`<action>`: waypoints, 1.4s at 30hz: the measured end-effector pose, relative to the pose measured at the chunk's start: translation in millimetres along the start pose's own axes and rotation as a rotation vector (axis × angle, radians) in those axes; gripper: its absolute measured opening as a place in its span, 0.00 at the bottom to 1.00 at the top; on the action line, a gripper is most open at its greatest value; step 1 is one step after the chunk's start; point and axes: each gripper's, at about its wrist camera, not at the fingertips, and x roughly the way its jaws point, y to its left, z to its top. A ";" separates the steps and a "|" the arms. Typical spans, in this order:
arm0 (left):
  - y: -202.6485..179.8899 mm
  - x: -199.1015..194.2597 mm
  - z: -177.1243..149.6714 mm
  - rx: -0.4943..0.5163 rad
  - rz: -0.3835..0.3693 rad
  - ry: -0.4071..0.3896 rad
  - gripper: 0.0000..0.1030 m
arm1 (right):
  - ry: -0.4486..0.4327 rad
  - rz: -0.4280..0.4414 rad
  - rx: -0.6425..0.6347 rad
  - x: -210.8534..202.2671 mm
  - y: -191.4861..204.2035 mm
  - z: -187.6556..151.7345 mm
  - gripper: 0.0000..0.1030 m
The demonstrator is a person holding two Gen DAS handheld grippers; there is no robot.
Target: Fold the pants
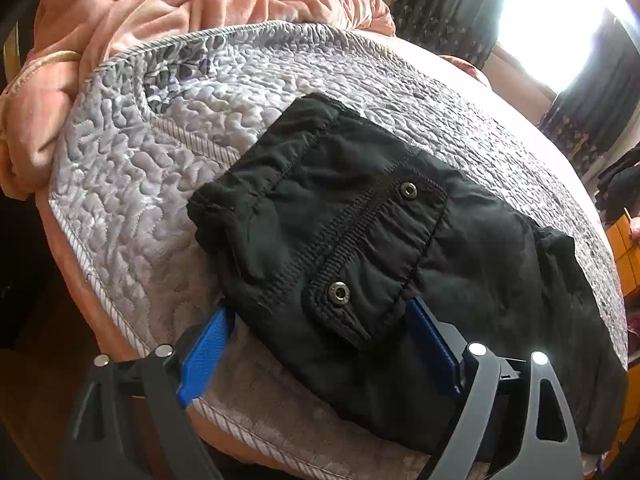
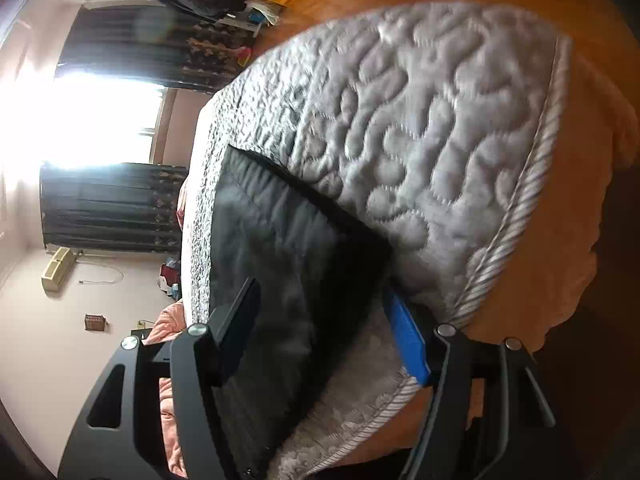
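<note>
Left wrist view: the black pants lie folded into a compact bundle on a grey quilted mat spread over the bed, and every place below is given relative to that bundle. A flap pocket with two metal snaps faces up on its near part. The left gripper sits at the bundle's near edge with its jaws spread wide: one blue pad rests on the mat just beside the bundle's near left corner, and the other blue pad is against the fabric on the near right, partly tucked under the pocket flap. Nothing is pinched between them. Beyond the bundle's far left lies a crumpled pink blanket. Past its far right stand dark curtains around a bright window.

Right wrist view: the picture is rolled on its side and somewhat blurred. The pants appear as a dark slab on the same quilted mat, whose corded edge meets an orange bed cover. The right gripper straddles the bundle's near end, jaws spread; its blue pad lies between the fabric and the mat, while the opposite dark finger stands on the bundle's other side. The jaws do not close on the cloth. Beyond the bundle hang the curtains and window.
</note>
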 end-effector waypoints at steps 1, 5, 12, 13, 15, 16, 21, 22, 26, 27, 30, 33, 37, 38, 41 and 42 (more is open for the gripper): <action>-0.2 0.6 -0.5 0.001 0.000 0.004 0.85 | 0.001 0.007 0.009 3.3 -1.6 -0.8 0.62; 0.3 3.4 0.7 0.004 0.002 0.013 0.85 | -0.017 0.045 0.042 8.0 -4.2 0.1 0.65; -1.9 4.8 0.7 0.009 0.006 0.012 0.85 | -0.041 0.147 0.040 7.3 0.7 1.4 0.65; -2.2 4.9 0.5 0.007 0.005 0.012 0.85 | -0.029 0.145 0.047 11.3 -4.9 1.9 0.60; -2.0 5.2 1.0 0.004 0.004 0.012 0.85 | -0.034 0.158 0.079 15.3 -14.6 0.2 0.55; -1.8 5.1 1.0 0.004 0.006 0.011 0.85 | -0.040 0.206 0.080 12.7 -11.8 -1.7 0.58; 1.8 7.5 0.0 -0.019 0.012 0.021 0.86 | -0.040 0.183 0.049 22.1 -16.5 -2.8 0.40; 2.5 8.4 0.2 -0.023 0.012 0.026 0.86 | -0.044 0.203 0.054 20.9 -17.0 -2.2 0.42; 3.1 8.6 -0.4 -0.032 0.019 0.026 0.88 | -0.039 0.201 0.021 22.3 -10.2 -3.0 0.39; 3.4 9.7 -0.5 -0.035 0.020 0.032 0.88 | -0.035 0.193 0.027 25.1 -11.4 -1.9 0.37; 5.3 12.2 -0.1 -0.040 0.020 0.043 0.88 | -0.030 0.199 0.046 23.7 -13.4 -0.4 0.32; 5.6 11.6 -0.1 -0.037 0.020 0.042 0.88 | -0.036 0.188 0.038 20.7 -4.1 -1.5 0.25; 6.8 12.9 0.0 -0.039 0.019 0.051 0.89 | -0.054 0.128 -0.001 19.3 13.8 0.1 0.20; 6.3 12.9 -0.1 -0.037 0.020 0.052 0.89 | -0.058 0.114 -0.011 21.6 17.3 -0.2 0.20; 5.6 12.7 0.2 -0.029 0.023 0.051 0.89 | -0.070 0.090 -0.033 20.5 26.6 -3.6 0.19; 5.8 12.6 0.4 -0.028 0.024 0.051 0.89 | -0.074 0.086 -0.042 18.9 31.0 -4.5 0.19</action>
